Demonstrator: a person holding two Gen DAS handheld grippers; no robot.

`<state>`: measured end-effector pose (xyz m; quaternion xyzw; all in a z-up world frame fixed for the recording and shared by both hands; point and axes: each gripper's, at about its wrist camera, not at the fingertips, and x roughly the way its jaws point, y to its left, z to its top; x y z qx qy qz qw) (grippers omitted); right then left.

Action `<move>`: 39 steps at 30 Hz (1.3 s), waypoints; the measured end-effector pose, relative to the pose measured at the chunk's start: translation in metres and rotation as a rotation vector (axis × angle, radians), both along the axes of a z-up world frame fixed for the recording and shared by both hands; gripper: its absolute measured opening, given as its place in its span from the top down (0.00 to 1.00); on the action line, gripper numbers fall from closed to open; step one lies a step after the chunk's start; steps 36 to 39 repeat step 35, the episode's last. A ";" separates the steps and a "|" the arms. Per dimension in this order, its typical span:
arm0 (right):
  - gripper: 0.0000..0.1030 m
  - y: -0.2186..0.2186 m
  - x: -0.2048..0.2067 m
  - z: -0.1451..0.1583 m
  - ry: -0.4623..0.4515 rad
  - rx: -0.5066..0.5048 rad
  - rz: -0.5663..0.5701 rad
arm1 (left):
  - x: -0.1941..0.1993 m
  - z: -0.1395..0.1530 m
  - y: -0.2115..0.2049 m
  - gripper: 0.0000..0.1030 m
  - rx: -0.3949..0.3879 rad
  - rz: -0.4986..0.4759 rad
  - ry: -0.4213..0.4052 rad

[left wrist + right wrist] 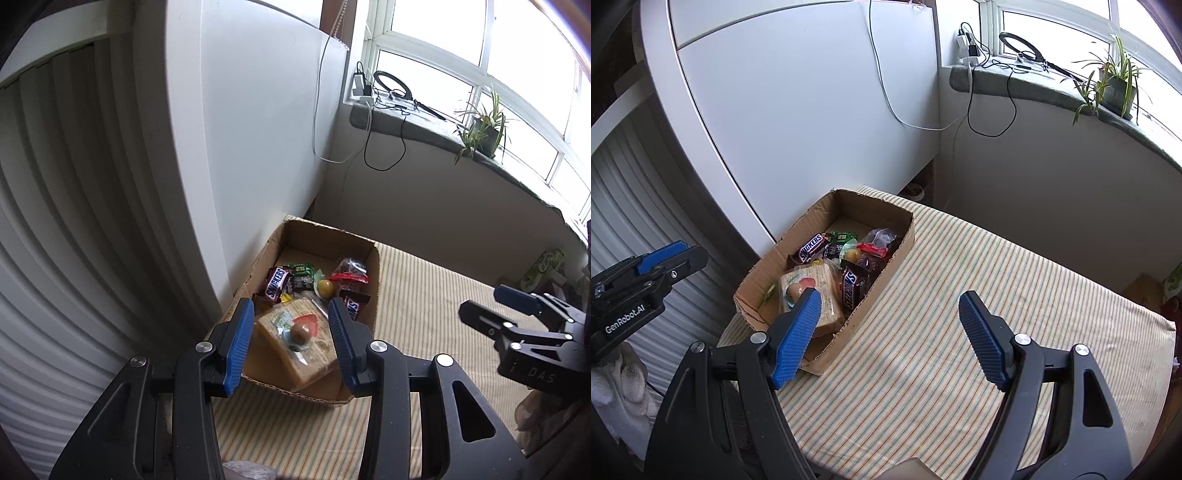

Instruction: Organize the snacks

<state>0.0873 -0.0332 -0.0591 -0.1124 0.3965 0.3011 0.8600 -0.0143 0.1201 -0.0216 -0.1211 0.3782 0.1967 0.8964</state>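
Note:
A cardboard box [373, 286] [901, 236] stands on the striped tablecloth against a white cabinet. It holds several snacks: Snickers bars [276, 284] [809, 246], a tan wrapped cake pack [295, 338] [827, 299], a yellow candy ball [325, 286] [852, 254] and a clear bag with a red label [349, 273] [879, 240]. My left gripper [291, 336] is open and empty, above the near end of the box. My right gripper [890, 328] is open and empty, to the right of the box over the cloth; it also shows in the left wrist view [517, 314].
The striped tablecloth [979, 295] covers the table. A white cabinet [812, 110] stands behind the box. A windowsill [1034, 85] holds cables, a ring light and a potted plant [1115, 88]. A green packet [543, 266] lies at the table's far right.

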 end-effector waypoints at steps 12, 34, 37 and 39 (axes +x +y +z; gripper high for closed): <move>0.23 -0.007 -0.004 -0.004 -0.002 -0.003 -0.014 | -0.001 0.004 -0.008 0.61 0.003 -0.023 -0.005; 0.23 -0.023 0.002 -0.008 0.012 0.007 -0.065 | 0.003 0.003 -0.011 0.61 -0.018 -0.045 0.001; 0.23 -0.025 0.003 -0.009 0.016 0.007 -0.070 | 0.003 0.002 -0.011 0.61 -0.016 -0.046 0.001; 0.23 -0.025 0.003 -0.009 0.016 0.007 -0.070 | 0.003 0.002 -0.011 0.61 -0.016 -0.046 0.001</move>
